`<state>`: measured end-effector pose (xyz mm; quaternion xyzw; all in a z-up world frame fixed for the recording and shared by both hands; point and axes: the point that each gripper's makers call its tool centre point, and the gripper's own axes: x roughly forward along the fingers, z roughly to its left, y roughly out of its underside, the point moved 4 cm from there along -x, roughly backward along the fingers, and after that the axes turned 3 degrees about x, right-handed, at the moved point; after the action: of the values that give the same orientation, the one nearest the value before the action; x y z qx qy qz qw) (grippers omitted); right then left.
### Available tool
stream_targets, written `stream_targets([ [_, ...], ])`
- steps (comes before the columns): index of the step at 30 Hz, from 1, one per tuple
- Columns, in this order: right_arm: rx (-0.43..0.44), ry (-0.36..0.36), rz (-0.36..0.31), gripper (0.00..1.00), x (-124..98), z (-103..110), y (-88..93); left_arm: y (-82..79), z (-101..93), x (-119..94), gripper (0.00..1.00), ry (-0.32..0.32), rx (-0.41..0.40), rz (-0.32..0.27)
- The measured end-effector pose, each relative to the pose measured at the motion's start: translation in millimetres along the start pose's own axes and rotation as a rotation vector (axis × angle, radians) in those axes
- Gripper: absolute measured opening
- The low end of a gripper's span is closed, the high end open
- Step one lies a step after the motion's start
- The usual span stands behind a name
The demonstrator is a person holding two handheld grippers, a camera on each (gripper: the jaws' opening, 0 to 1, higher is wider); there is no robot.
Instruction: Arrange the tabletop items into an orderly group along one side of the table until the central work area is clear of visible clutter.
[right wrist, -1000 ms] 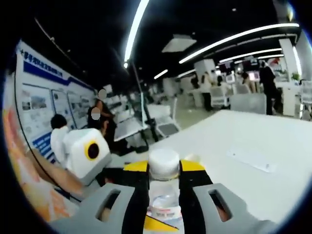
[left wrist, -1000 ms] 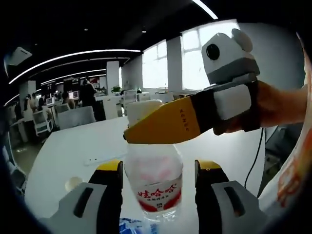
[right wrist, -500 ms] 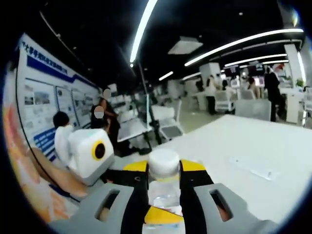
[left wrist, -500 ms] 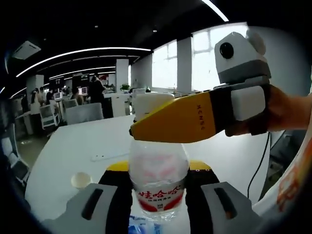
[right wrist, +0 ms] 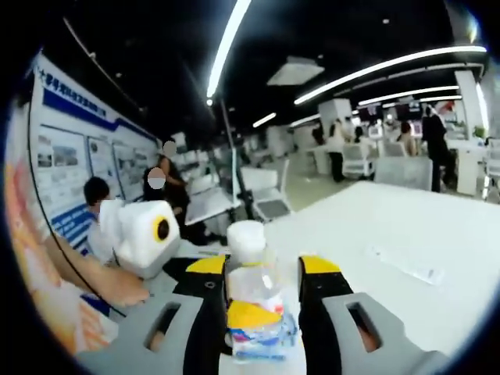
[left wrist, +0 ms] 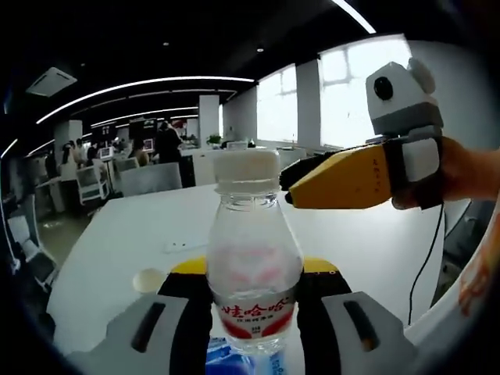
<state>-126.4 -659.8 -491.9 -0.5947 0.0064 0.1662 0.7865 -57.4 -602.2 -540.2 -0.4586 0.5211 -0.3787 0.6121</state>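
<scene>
Above the white table (left wrist: pixel 117 242), the left gripper (left wrist: pixel 254 273) clamps the capped bottle (left wrist: pixel 251 266) upright by its body, steady for carrying, while the right gripper (right wrist: pixel 262 269) sits beside the cap, jaws apart.

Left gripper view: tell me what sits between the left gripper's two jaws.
In the left gripper view, the water bottle stands upright between the jaws of the left gripper, which press its sides. The right gripper sits off beside its white cap.
</scene>
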Motion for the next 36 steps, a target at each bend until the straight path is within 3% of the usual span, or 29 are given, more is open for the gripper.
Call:
stream_targets([
  [10, 0.064, 0.085, 0.088, 0.36, -41, -13, 51.7, 9.4, 53.8, -7, 0.41, -0.092, 0.013, 0.037],
  [17, 0.123, 0.135, 0.112, 0.37, -60, -17, 74.4, 11.3, 88.7, -5, 0.41, -0.138, 0.013, 0.046],
  [29, 0.217, 0.229, 0.115, 0.38, -88, -25, 97.6, 23.4, 155.0, 4, 0.42, -0.235, -0.104, 0.052],
  [36, 0.249, 0.273, 0.124, 0.38, -101, -31, 106.5, 30.3, 183.7, 12, 0.42, -0.278, -0.145, 0.067],
])
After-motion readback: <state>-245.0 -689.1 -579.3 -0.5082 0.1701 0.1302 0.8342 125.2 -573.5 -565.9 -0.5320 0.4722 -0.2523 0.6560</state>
